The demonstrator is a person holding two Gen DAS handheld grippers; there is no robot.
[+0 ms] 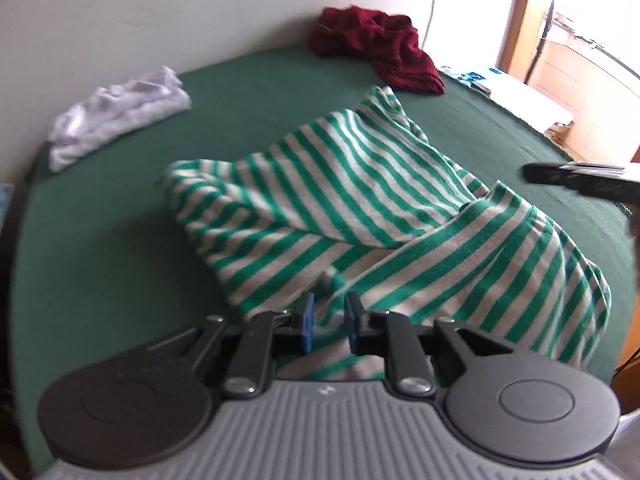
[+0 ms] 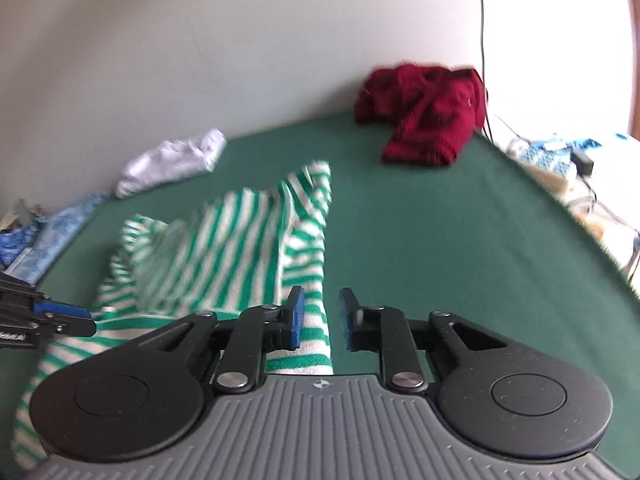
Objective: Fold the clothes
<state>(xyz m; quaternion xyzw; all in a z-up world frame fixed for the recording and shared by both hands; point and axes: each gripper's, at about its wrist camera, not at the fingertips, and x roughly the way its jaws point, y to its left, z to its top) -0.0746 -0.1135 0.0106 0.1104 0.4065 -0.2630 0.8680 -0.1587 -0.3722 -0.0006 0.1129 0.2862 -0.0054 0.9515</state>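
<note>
Striped knit garment (image 1: 360, 216) rumpled — green cloth (image 1: 120, 260) beneath.

Both wrist views angled down, close over shared striped garment (image 1: 360, 208), green bed (image 2: 440, 240)

Your left gripper's body (image 1: 328, 412) hides the near hem of the striped garment (image 1: 360, 200), so you cannot tell how its edge lies. In the right wrist view the stripes (image 2: 224, 248) smear with blur, and the folds there stay unreadable. The right gripper (image 1: 576, 178) enters the left view cut off by the picture's edge. Items past the green cover's far side (image 2: 560, 160) wash out in glare.
</note>
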